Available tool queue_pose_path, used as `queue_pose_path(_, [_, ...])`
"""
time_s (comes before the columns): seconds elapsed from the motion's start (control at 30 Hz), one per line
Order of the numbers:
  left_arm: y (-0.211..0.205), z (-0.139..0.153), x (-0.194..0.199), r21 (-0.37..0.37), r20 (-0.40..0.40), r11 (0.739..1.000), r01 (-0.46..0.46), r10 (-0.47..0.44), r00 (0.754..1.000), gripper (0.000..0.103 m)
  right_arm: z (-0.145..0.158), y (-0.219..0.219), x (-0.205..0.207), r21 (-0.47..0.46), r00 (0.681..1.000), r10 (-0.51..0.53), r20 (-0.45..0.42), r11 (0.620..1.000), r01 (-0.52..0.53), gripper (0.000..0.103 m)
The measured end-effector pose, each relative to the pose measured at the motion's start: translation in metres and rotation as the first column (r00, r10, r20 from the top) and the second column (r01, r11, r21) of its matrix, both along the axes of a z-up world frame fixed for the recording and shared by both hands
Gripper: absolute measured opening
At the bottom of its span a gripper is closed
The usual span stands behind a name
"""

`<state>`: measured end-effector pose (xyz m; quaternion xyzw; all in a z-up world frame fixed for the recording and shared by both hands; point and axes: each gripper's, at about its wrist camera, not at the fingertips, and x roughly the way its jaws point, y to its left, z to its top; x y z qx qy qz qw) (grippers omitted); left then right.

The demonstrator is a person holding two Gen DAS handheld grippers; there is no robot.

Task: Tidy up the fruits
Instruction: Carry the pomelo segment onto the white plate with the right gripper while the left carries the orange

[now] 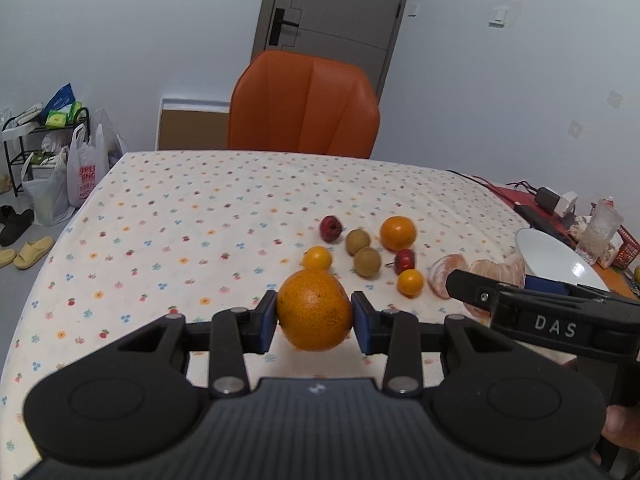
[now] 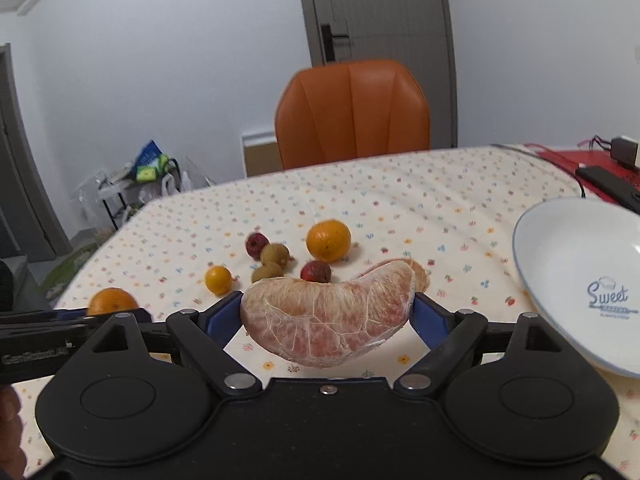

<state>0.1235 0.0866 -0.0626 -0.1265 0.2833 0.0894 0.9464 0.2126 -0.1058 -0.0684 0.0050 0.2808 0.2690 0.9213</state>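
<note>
My left gripper point(image 1: 314, 318) is shut on a large orange point(image 1: 314, 308), its blue pads pressing both sides, lifted just above the flowered tablecloth point(image 1: 180, 220). My right gripper point(image 2: 328, 316) is shut on a peeled pomelo segment point(image 2: 328, 316), also off the cloth. A second pomelo segment point(image 2: 420, 272) lies on the table behind it. Loose on the cloth are another orange point(image 2: 329, 240), two small orange fruits point(image 1: 317, 258), two red fruits point(image 1: 330, 229) and two brown fruits point(image 1: 357, 241). The white bowl point(image 2: 576, 272) stands at the right, holding nothing that shows.
An orange chair point(image 1: 304, 104) stands behind the table's far edge. A red area with cables, a dark device point(image 2: 608, 184) and a plastic cup point(image 1: 602, 228) borders the table's right side. Bags, a rack and slippers are on the floor at the left.
</note>
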Motion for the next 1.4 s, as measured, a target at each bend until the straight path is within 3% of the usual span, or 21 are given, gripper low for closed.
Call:
queue_pose_path(0.7, [-0.06, 0.022, 0.004, 0.016, 0.06, 0.994, 0.106, -0.107, 0.992, 0.038, 0.03, -0.07, -0.023, 0.05, 0.993, -0.065, 0.1, 0.997, 0.06, 0.085])
queue_pose_path(1.4, [-0.133, 0.029, 0.031, 0.031, 0.082, 0.972, 0.234, -0.236, 0.968, 0.038, 0.033, -0.157, -0.024, 0.072, 0.974, -0.192, 0.119, 0.98, 0.184, 0.085])
